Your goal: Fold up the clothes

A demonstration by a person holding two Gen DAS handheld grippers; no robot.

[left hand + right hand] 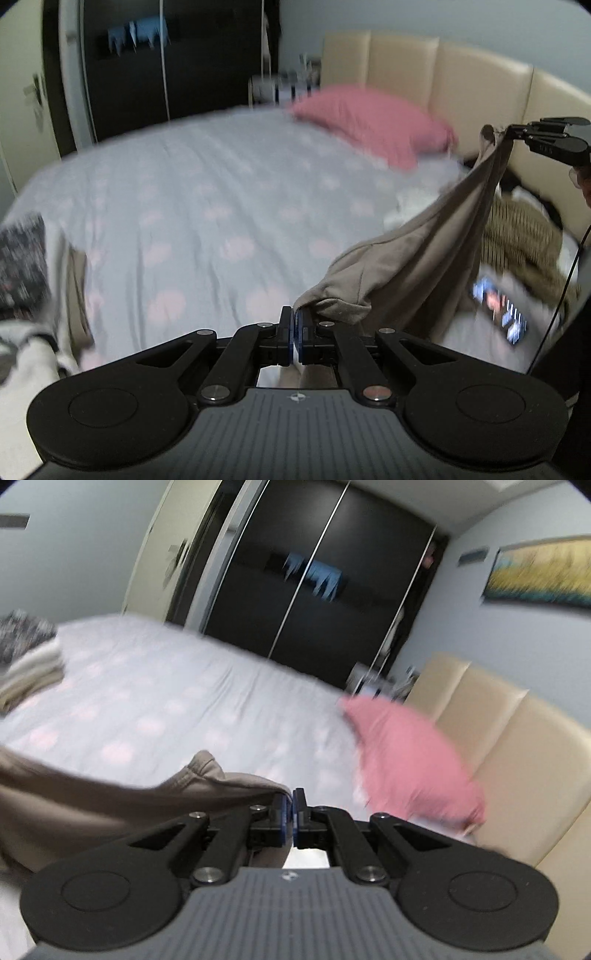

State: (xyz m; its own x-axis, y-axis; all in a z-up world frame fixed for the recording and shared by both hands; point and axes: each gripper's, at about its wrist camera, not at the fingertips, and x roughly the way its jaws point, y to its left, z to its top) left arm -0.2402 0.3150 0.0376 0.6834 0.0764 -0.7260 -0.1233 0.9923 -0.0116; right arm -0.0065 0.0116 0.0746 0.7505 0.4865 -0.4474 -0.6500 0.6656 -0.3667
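Blur hides the beige garment's [424, 254] shape; it hangs stretched above the bed [207, 206], left gripper [295, 321] and right gripper [290, 805] both clamped on it.

pink pillow [373, 122] | beige headboard [443, 74] | phone [500, 310] | wardrobe [332, 590]

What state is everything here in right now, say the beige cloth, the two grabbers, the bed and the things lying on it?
beige garment: lifted, hanging between both grippers
left gripper: shut on one garment edge
right gripper: shut on another garment edge
pink pillow: lying by the headboard
bedsheet: spread flat
phone: screen lit, lying on the bed
striped garment: crumpled, unfolded
folded clothes: stacked at the bed's edge
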